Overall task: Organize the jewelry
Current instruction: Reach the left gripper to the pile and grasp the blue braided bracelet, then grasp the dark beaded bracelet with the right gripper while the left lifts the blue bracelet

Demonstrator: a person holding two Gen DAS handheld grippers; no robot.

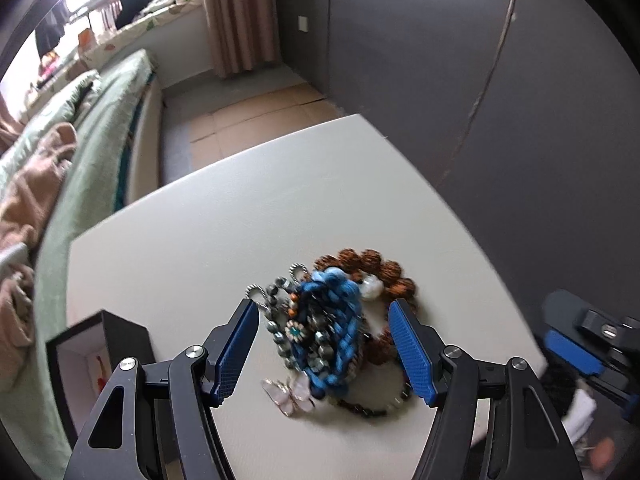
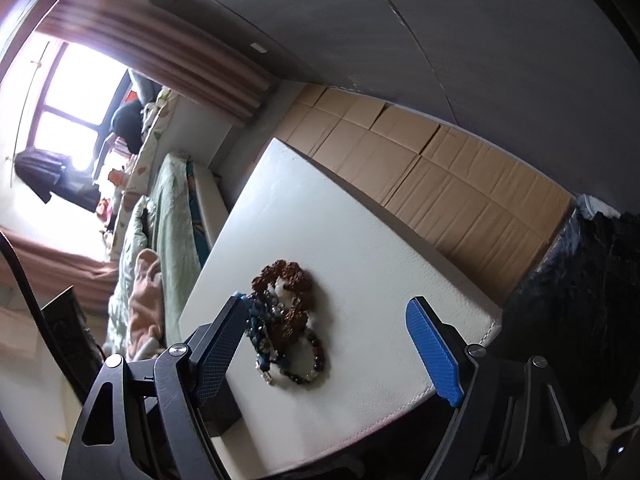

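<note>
Both grippers, left (image 1: 324, 344) and right (image 2: 328, 348), gape; lift one bracelet (image 1: 332, 332) off the pile, seemingly tangled.

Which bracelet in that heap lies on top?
The blue braided bracelet; it sits above the brown bead bracelet and the small dark bead bracelet.

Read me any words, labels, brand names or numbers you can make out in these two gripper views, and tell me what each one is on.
No readable text in either view.
Black box: a red and yellow mark shows on its white inside, too blurred to tell whether it is lettering.
Jewelry pile: beads and charms only, no tags visible.
Cardboard on the floor: plain, no print visible.
Left gripper and right gripper: no markings visible.
</note>
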